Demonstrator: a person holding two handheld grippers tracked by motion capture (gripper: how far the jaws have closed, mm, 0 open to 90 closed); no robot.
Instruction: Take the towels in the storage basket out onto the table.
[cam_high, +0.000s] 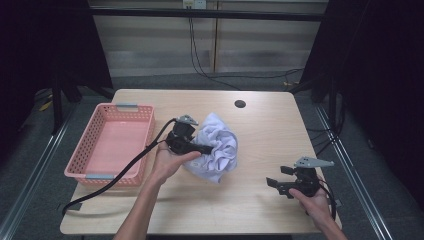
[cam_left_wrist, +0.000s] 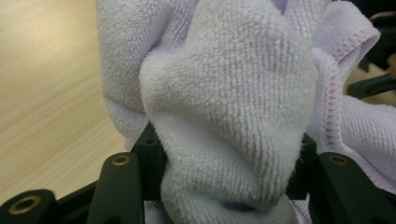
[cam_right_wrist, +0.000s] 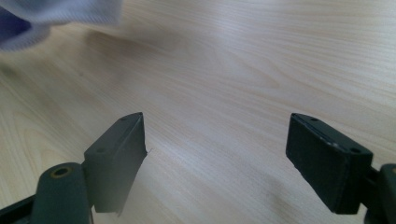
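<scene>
Forearms entering from the bottom edge of the high view, nearest the lens, one tool in each hand.

Room: dark curtains on both sides, pale panelled wall behind, cables hanging down it and trailing over grey floor.

Worktop (cam_high: 260, 130): pale wood grain, rounded corners, small dark round hole (cam_high: 240, 104) near far edge.

Pink basket (cam_high: 90, 145): perforated walls, grey handles at the far and near ends, sitting at left edge of worktop, long axis running away from the person.

Lilac towel (cam_high: 216, 147): crumpled heap at middle of worktop, right of basket and apart from it. No clear long axis; bunched lump slightly taller toward far side, stitched hem showing at one fold in the left gripper view (cam_left_wrist: 334, 88).

Left tool (cam_high: 202, 149): pointing right across worktop into near-left side of towel, black cable trailing back past basket and off near-left corner. Jaws part-way closed, clamped on a thick fold of towel (cam_left_wrist: 224, 116); terry pile bulging up between both pads in the left gripper view.

Right tool (cam_high: 274, 184): low over near-right corner of worktop, pointing left, well apart from towel. Jaws apart over bare wood in the right gripper view, corner of towel (cam_right_wrist: 56, 14) at upper left.
</scene>
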